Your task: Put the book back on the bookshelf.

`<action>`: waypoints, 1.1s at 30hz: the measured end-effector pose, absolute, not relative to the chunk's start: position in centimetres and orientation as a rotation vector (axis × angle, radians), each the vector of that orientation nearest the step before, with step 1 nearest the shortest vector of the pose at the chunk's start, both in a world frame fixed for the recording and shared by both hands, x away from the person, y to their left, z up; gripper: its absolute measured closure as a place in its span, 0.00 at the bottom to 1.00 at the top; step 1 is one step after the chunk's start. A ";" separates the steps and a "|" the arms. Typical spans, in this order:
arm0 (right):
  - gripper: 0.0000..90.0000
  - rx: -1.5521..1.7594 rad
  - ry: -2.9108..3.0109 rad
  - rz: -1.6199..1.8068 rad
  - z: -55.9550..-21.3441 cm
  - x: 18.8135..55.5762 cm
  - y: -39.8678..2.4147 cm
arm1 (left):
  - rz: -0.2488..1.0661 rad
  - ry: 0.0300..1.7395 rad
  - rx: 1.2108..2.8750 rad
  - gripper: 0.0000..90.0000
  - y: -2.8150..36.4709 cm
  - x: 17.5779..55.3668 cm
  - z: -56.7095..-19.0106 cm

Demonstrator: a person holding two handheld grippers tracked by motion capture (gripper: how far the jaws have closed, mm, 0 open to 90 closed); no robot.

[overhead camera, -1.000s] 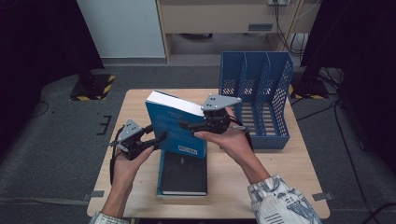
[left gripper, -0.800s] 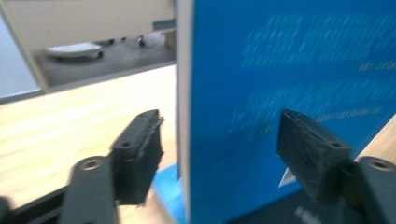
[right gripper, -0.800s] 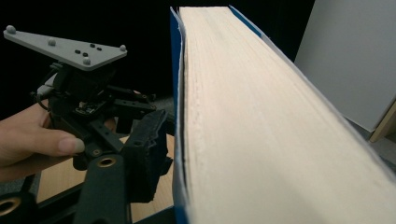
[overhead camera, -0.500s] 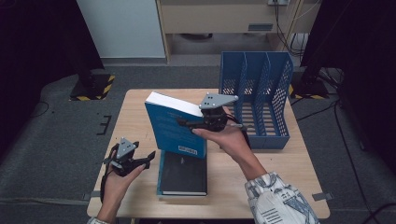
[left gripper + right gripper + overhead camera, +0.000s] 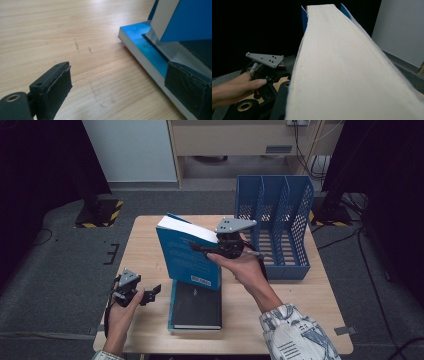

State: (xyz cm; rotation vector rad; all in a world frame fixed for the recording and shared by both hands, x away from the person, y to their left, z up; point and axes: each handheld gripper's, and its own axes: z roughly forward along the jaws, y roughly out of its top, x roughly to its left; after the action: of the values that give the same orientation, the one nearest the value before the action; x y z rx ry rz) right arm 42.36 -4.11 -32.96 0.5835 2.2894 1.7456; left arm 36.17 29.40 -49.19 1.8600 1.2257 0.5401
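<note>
The blue book (image 5: 187, 256) stands tilted on its lower edge on top of the dark book (image 5: 196, 304), which lies flat on the counter (image 5: 145, 245), and everything here turns on how it sits against the blue file rack (image 5: 280, 232). The rack stands just to the right of the book, beyond the right gripper (image 5: 220, 247). The book's long axis runs upward, leaning away from the rack, while the rack's slots open upward with their dividers running front to back. So the book, by my judgement, must swing rightward and turn spine-parallel to a divider before it can drop in. The right gripper's fingers have just been closing and pinch the book at its upper right side, the page block (image 5: 342, 65) running out between them; that hand is plainly the nearer to the rack, forearm angled up from the counter's near edge. The left gripper (image 5: 142, 295) hovers low, left of the dark book, its fingers (image 5: 56, 88) just opened, spread wide, holding nothing.
</note>
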 end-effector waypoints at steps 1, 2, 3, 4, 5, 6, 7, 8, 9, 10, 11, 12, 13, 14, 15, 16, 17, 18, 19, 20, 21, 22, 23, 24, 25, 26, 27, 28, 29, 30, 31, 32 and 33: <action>0.67 0.594 2.287 1.745 -32.9 42.4 -4.0 | 0.539 1.238 1.862 0.07 29.5 36.2 -49.3; 0.67 0.606 2.289 1.739 -32.8 42.4 -3.9 | 0.539 1.249 1.867 0.07 29.6 36.2 -49.4; 0.67 0.619 2.290 1.738 -32.7 42.5 -3.9 | 0.539 1.262 1.870 0.08 29.7 36.3 -49.5; 0.67 0.638 2.291 1.738 -32.6 42.6 -3.8 | 0.544 1.273 1.873 0.08 29.8 36.4 -49.6; 0.67 0.661 2.291 1.740 -32.5 42.7 -3.8 | 0.546 1.290 1.871 0.08 29.9 36.5 -49.8; 0.67 0.685 2.292 1.738 -32.4 42.9 -3.7 | 0.540 1.303 1.872 0.08 30.0 36.6 -50.0; 0.67 0.705 2.292 1.734 -32.2 43.0 -3.7 | 0.537 1.308 1.882 0.08 30.2 36.7 -50.0; 0.67 0.721 2.289 1.731 -32.1 43.1 -3.6 | 0.531 1.313 1.884 0.08 30.2 36.7 -50.2; 0.67 0.741 2.286 1.727 -32.0 43.3 -3.6 | 0.527 1.318 1.890 0.08 30.2 36.8 -50.2; 0.67 0.757 2.286 1.724 -31.9 43.4 -3.6 | 0.526 1.320 1.891 0.09 30.2 36.8 -50.2; 0.68 0.779 2.283 1.722 -31.8 43.6 -3.6 | 0.527 1.319 1.890 0.09 30.2 36.8 -50.2; 0.68 0.796 2.280 1.720 -31.7 43.8 -3.7 | 0.527 1.318 1.891 0.09 30.2 36.8 -50.2; 0.68 0.813 2.279 1.715 -31.5 43.9 -3.7 | 0.528 1.318 1.894 0.09 30.2 36.8 -50.3; 0.68 0.825 2.277 1.712 -31.4 44.1 -3.8 | 0.530 1.319 1.898 0.09 30.2 36.8 -50.3; 0.68 0.844 2.270 1.711 -31.3 44.2 -3.9 | 0.530 1.322 1.899 0.09 30.2 36.8 -50.3; 0.68 0.854 2.267 1.709 -31.2 44.4 -3.9 | 0.525 1.326 1.904 0.09 30.2 36.9 -50.4; 0.67 0.875 2.262 1.703 -31.0 44.5 -4.1 | 0.522 1.327 1.910 0.09 30.2 36.9 -50.4; 0.67 0.892 2.258 1.699 -30.9 44.7 -4.2 | 0.519 1.328 1.909 0.09 30.2 36.9 -50.5; 0.67 0.917 2.253 1.700 -30.9 44.8 -4.3 | 0.518 1.330 1.910 0.09 30.1 36.9 -50.5; 0.67 0.940 2.246 1.701 -30.8 45.0 -4.5 | 0.519 1.331 1.912 0.08 30.1 36.9 -50.5; 0.67 0.951 2.245 1.702 -30.8 45.1 -4.7 | 0.520 1.331 1.912 0.09 30.1 36.9 -50.5; 0.67 0.961 2.242 1.706 -30.8 45.2 -4.8 | 0.520 1.331 1.912 0.09 30.1 36.9 -50.5; 0.67 0.976 2.234 1.709 -30.8 45.3 -5.0 | 0.520 1.333 1.911 0.09 30.1 36.9 -50.5; 0.67 0.989 2.226 1.714 -30.7 45.3 -5.2 | 0.520 1.335 1.912 0.09 30.2 36.9 -50.5; 0.67 1.002 2.218 1.720 -30.7 45.4 -5.4 | 0.520 1.336 1.909 0.09 30.2 37.0 -50.6; 0.67 1.013 2.211 1.732 -30.7 45.4 -5.6 | 0.519 1.338 1.910 0.09 30.2 37.0 -50.5; 0.67 1.027 2.203 1.742 -30.6 45.5 -5.8 | 0.519 1.339 1.911 0.09 30.2 37.0 -50.6; 0.67 1.038 2.197 1.756 -30.6 45.5 -6.0 | 0.521 1.340 1.912 0.09 30.2 37.0 -50.6; 0.67 1.041 2.190 1.768 -30.5 45.6 -6.1 | 0.521 1.340 1.915 0.09 30.2 37.0 -50.6; 0.67 1.048 2.183 1.778 -30.4 45.6 -6.3 | 0.521 1.342 1.917 0.09 30.2 37.0 -50.6; 0.67 1.054 2.175 1.784 -30.3 45.5 -6.4 | 0.522 1.344 1.919 0.09 30.2 37.0 -50.6; 0.67 1.056 2.172 1.786 -30.3 45.5 -6.5 | 0.523 1.345 1.920 0.09 30.2 37.0 -50.6; 0.67 1.061 2.171 1.786 -30.2 45.5 -6.6 | 0.522 1.347 1.921 0.09 30.2 37.0 -50.7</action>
State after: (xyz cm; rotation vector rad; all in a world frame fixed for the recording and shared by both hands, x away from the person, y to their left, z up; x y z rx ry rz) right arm 45.49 -6.60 -30.17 1.0605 2.1713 1.7862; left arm 36.97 30.24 -50.67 1.9215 1.3467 0.5215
